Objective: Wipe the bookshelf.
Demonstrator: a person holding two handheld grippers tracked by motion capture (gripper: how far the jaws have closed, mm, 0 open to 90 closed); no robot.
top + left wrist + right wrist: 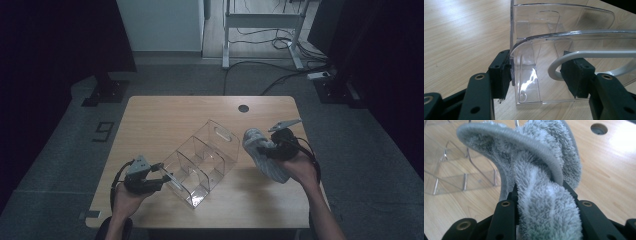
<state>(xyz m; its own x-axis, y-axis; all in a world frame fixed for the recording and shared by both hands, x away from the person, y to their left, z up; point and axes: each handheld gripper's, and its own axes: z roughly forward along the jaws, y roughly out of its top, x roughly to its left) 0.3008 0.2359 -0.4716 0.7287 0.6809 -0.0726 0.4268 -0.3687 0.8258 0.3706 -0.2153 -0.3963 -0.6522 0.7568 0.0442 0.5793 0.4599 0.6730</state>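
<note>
While the wooden table (165,112) carries a clear plastic organizer (202,160) lying slantwise across its middle, the work in hand looks like getting a grey fluffy cloth (262,152) into that organizer, or wiping it out; the step under way is, as I read it, the carry of the cloth toward it while the other hand steadies it.

The organizer has several compartments divided by clear walls, and a handle cut-out shows in its far end wall. Its near-left end wall sits between the pads of the left gripper (162,179): in the left gripper view one pad (504,75) presses on the outside of the wall and the other (576,75) stands inside, by the rim of the handle slot, so the jaws are clamped on the organizer (536,62). The left forearm comes in low from the bottom edge, the hand level and close to the tabletop.

The cloth hangs just to the right of the organizer, apart from it and above the table. The right gripper (272,150) is closed on it: in the right gripper view the cloth (544,195) is bunched between the 2 jaws and flops over them. The right hand is held higher, wrist bent, jaws pointing left toward the organizer.

The next move calls for swinging the cloth over 1 compartment and lowering it without snagging a divider, while the left grip keeps the organizer from sliding.
</note>
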